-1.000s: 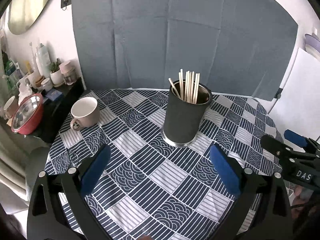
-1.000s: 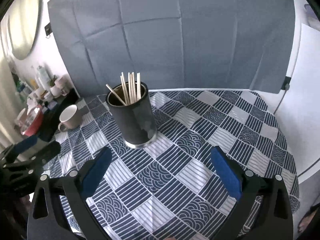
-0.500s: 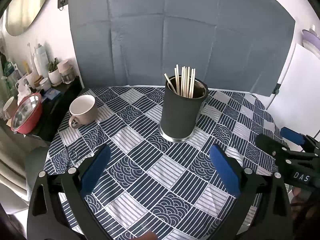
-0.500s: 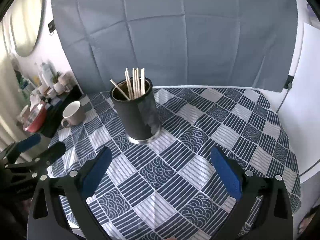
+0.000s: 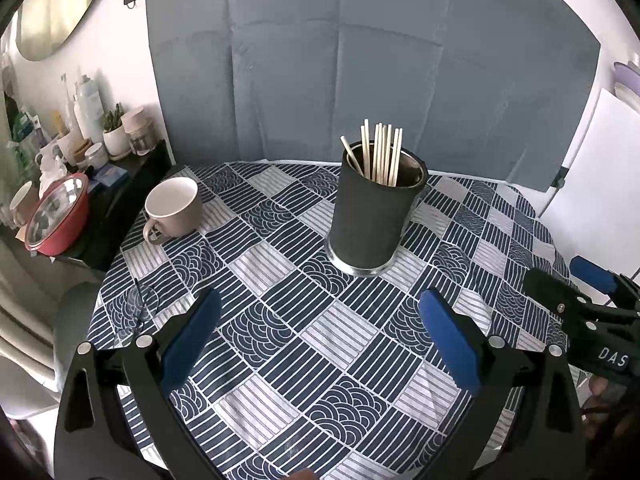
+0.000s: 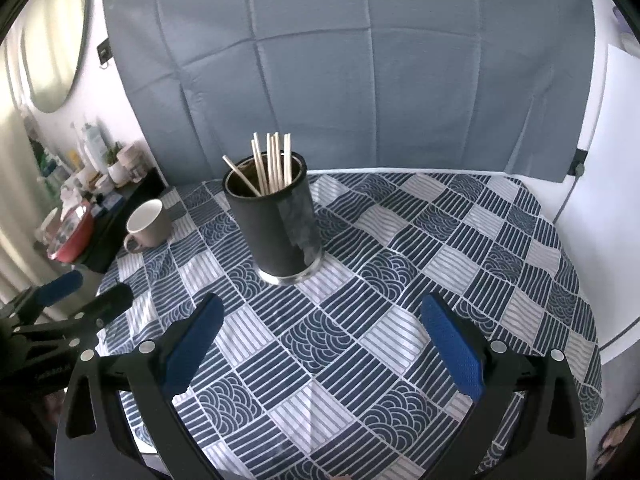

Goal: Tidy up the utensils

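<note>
A black cylindrical utensil holder stands upright on the patterned tablecloth, with several pale wooden chopsticks standing in it. It also shows in the right wrist view with the chopsticks. My left gripper is open and empty, held back above the near part of the table. My right gripper is open and empty too, near the table's front. Each gripper shows in the other's view: the right one, the left one.
A beige mug sits on the table's far left; it also shows in the right wrist view. A dark side shelf at left holds a red bowl, jars and bottles. A grey cloth backdrop hangs behind the table.
Both grippers have drawn back and lifted away from the holder, which now looks smaller and farther. Both stay open and empty.
</note>
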Demonstrator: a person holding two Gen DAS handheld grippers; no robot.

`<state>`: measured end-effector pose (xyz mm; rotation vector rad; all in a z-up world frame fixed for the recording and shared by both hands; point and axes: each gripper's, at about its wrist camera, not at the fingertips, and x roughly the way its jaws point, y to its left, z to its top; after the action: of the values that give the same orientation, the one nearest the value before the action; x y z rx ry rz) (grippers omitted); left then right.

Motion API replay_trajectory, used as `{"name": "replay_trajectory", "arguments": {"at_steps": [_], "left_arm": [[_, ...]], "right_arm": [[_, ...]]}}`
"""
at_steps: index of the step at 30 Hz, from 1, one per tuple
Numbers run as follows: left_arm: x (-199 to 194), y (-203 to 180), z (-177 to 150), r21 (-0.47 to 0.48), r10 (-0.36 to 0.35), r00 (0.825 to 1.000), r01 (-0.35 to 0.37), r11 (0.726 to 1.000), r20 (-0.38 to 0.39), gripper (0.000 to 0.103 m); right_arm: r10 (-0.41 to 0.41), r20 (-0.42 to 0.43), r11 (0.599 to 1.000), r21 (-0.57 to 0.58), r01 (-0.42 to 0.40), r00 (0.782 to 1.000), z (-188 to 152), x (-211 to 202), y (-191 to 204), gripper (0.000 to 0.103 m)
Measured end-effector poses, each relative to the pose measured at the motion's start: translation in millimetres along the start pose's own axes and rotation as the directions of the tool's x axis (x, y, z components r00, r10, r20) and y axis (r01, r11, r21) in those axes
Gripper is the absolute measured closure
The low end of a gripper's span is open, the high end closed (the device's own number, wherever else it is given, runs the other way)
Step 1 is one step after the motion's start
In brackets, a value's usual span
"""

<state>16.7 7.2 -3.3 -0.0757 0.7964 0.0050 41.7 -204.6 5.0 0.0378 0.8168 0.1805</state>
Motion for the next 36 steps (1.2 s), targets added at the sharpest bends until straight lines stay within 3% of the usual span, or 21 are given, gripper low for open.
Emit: {"name": "replay_trajectory", "arguments": {"at_steps": [36], "left_arm": [[2.6,1.0,-0.1,0.016,-0.027,1.0,0.027,1.0,-0.008,0.006]], "right_arm": [[-0.012,-0.009,0.999,-0.032,0.012,1.0,1.7,3.3,6.6,0.008]]}}
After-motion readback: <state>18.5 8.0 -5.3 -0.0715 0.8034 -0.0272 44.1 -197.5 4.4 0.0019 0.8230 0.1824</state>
